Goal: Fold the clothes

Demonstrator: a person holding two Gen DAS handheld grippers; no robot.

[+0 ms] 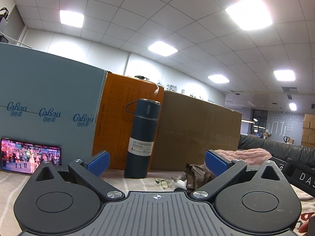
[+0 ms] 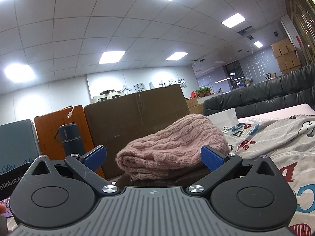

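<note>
A folded pink sweater (image 2: 173,147) lay on brown clothing just ahead of the right hand-held gripper (image 2: 153,157), spread and empty like the left hand-held gripper (image 1: 157,162); both edges would best be pinched together.

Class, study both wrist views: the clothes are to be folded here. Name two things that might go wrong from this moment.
1. The upright vacuum bottle stands just ahead of the open left gripper; a forward sweep might topple it.
2. The right gripper is open before the folded pink sweater; pinching only the top layer could undo its folds.
</note>
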